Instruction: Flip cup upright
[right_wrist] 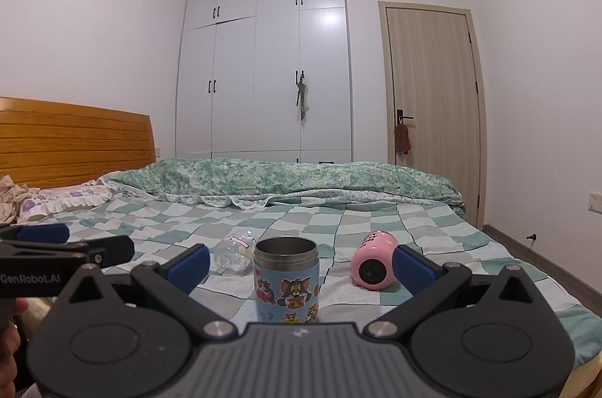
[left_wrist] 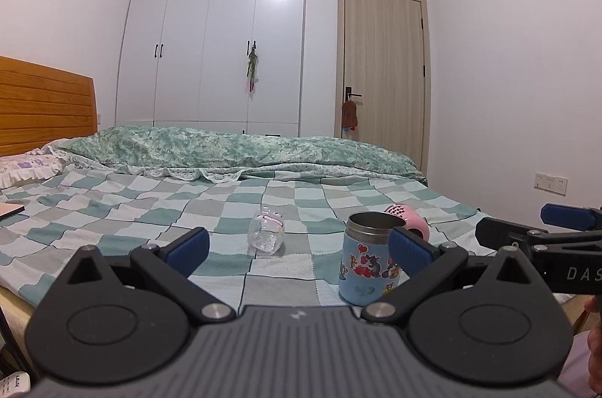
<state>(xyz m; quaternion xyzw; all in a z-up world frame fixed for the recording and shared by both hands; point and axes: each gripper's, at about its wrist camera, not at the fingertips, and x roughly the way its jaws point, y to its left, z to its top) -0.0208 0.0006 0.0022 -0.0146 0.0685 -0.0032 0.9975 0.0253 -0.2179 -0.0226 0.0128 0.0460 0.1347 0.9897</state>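
A blue cartoon-print steel cup point(left_wrist: 367, 262) point(right_wrist: 286, 279) stands upright, mouth up, on the checked bed cover. A pink cup point(right_wrist: 373, 264) point(left_wrist: 408, 223) lies on its side just behind and right of it. A clear plastic cup point(left_wrist: 266, 229) point(right_wrist: 235, 253) lies on its side to the left. My left gripper point(left_wrist: 301, 253) is open and empty, its right finger in front of the blue cup. My right gripper point(right_wrist: 301, 266) is open and empty, with the blue cup standing between its fingers, untouched.
The bed point(right_wrist: 376, 221) carries a rolled green quilt point(right_wrist: 286, 180) at the back and a pillow point(right_wrist: 64, 198) at the left by the wooden headboard point(right_wrist: 75, 138). A wardrobe point(right_wrist: 263, 70) and door point(right_wrist: 432, 104) stand behind.
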